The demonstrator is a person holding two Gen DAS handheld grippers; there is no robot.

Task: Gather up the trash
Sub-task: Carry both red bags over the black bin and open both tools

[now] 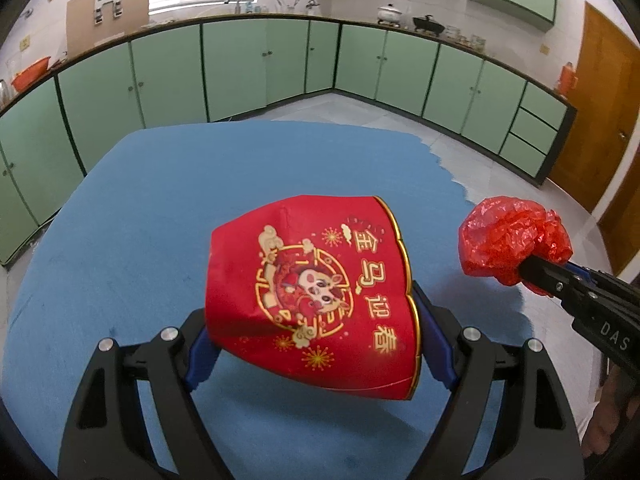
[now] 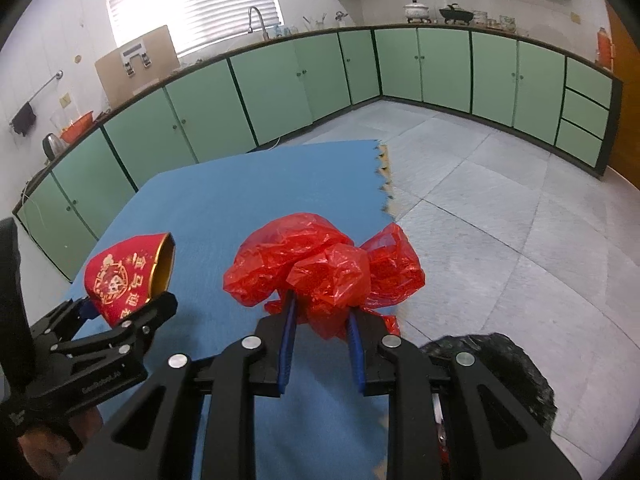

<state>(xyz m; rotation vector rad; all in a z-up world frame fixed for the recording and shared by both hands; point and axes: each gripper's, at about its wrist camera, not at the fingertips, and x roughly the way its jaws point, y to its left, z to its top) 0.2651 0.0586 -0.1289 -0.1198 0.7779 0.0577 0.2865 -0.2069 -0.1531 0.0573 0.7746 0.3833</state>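
A red paper cup point(image 1: 316, 300) with gold print and a gold rim lies sideways between the blue pads of my left gripper point(image 1: 320, 344), which is shut on it above the blue foam mat point(image 1: 160, 208). The same cup point(image 2: 124, 276) shows at the left of the right wrist view, its gold inside facing right, held in the left gripper point(image 2: 120, 308). My right gripper point(image 2: 322, 316) is shut on a crumpled red plastic bag point(image 2: 324, 272), held above the mat's right part. In the left wrist view that bag point(image 1: 512, 240) hangs at the right on the right gripper point(image 1: 532, 268).
The blue mat point(image 2: 224, 200) lies on a grey tiled floor point(image 2: 500, 208); its toothed right edge is close to the bag. A black bag-like thing point(image 2: 516, 368) sits on the floor at lower right. Green cabinets point(image 1: 240, 64) line the far walls, and a wooden door point(image 1: 600, 120) stands at the right.
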